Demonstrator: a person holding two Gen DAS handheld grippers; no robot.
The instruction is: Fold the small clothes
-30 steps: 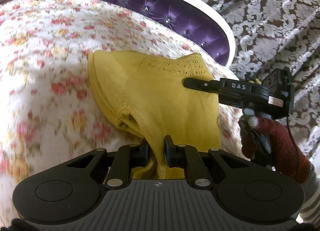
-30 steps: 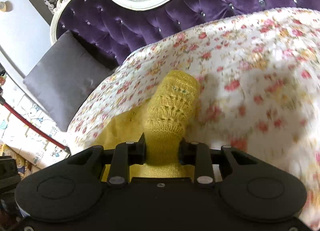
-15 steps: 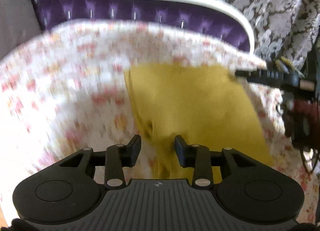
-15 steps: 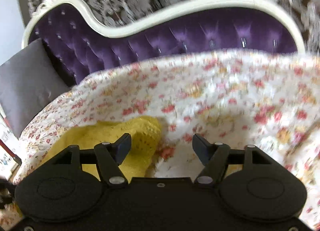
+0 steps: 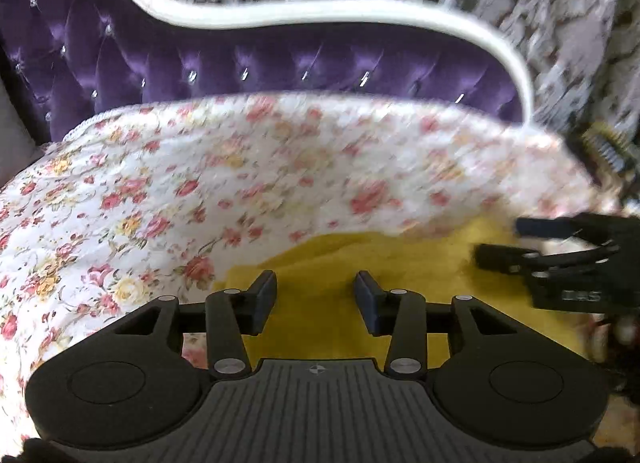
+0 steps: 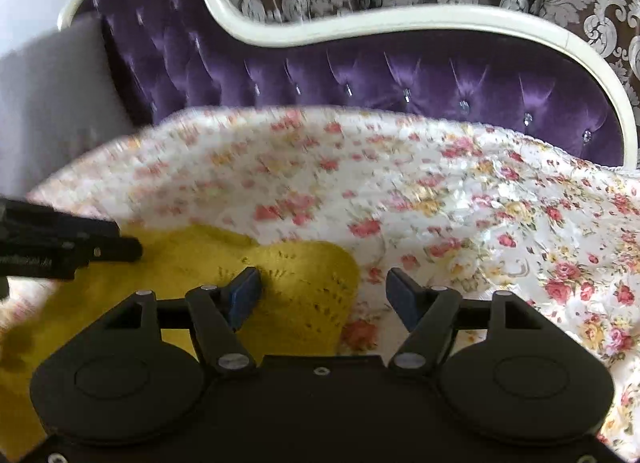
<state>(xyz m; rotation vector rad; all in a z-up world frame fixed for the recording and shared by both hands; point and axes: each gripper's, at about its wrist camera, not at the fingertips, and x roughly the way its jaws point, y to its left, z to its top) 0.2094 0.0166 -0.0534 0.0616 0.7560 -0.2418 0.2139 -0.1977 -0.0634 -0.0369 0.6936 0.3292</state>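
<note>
A: Left wrist view, item one: yellow knit top (image 5: 360,263), lying flat on the flowered bedspread (image 5: 200,167), near edge. Left gripper (image 5: 316,295) over it, jaws opening, nothing between the pads.

B: Right gripper (image 6: 324,295)?

A: Jaws opening wide, empty; the top's lacy rounded edge (image 6: 304,275) lies under its left finger (image 6: 242,297).

B: Handling?

A: Probably light, soft, limp; stretchy knit, likely to sag and snag at the open stitches. Not fragile. Best taken at two corners of one edge, pinching every layer.

B: Backdrop?

A: Purple tufted headboard (image 6: 360,75).
</note>
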